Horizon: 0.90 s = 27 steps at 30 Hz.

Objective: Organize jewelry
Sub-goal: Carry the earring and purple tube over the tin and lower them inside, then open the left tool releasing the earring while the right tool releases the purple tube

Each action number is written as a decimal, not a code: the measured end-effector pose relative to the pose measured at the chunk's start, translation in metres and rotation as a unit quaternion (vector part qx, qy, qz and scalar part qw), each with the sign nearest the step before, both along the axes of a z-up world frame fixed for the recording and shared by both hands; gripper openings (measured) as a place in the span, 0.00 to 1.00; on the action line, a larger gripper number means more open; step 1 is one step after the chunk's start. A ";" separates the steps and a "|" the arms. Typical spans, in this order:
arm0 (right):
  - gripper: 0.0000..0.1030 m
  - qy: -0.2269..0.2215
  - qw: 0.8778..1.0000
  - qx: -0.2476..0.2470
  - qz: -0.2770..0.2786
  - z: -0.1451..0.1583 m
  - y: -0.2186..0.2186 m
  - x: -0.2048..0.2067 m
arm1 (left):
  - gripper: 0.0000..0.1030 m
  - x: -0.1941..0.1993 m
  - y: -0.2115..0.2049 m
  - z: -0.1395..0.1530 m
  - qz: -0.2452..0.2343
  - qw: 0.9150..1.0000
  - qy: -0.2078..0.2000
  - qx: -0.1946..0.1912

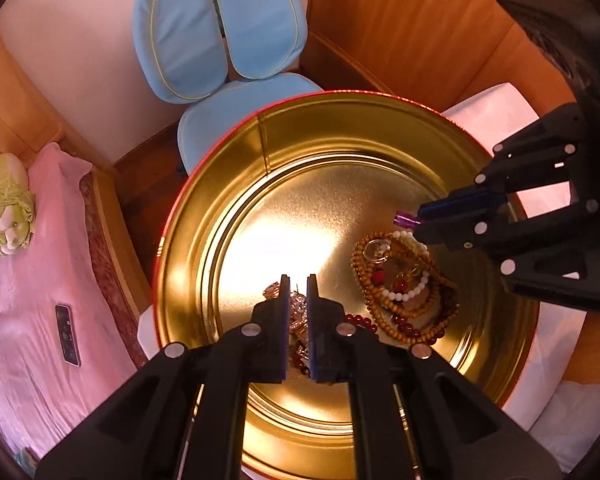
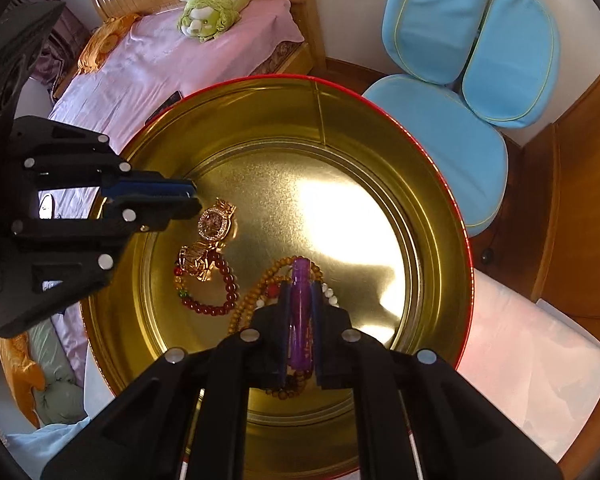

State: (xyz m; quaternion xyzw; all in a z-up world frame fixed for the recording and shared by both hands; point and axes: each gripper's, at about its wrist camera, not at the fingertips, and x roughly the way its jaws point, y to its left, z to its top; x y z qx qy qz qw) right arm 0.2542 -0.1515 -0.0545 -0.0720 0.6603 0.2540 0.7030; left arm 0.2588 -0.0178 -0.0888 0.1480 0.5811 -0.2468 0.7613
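R claw (image 2: 300, 304) clamps slim purple tube (image 2: 301, 312) over round gold tin (image 2: 440, 208); L claw (image 1: 297, 296) narrow gap, empty. Risk: tube drops onto brown wooden bead strand (image 1: 396, 312) w/ tangle, bounce.

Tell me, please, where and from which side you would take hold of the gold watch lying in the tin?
Probably by its band, from straight above. The gold watch lies flat, face up, on the tin floor, so its round case gives the fingers little to pinch. The strap end toward the tin's wall looks freest; the other end runs into the red bead bracelet.
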 end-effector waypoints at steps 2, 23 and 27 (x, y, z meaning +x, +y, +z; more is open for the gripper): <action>0.11 0.002 1.000 -0.001 -0.001 -0.001 -0.001 -0.001 | 0.07 0.000 -0.001 -0.004 -0.001 1.000 0.004 0.000; 0.11 0.012 1.000 0.005 -0.006 -0.010 -0.007 0.000 | 0.08 -0.003 -0.004 -0.011 0.004 1.000 0.013 0.010; 0.11 0.015 1.000 0.009 -0.006 -0.011 -0.008 -0.003 | 0.08 -0.004 -0.003 -0.013 0.007 1.000 0.018 0.010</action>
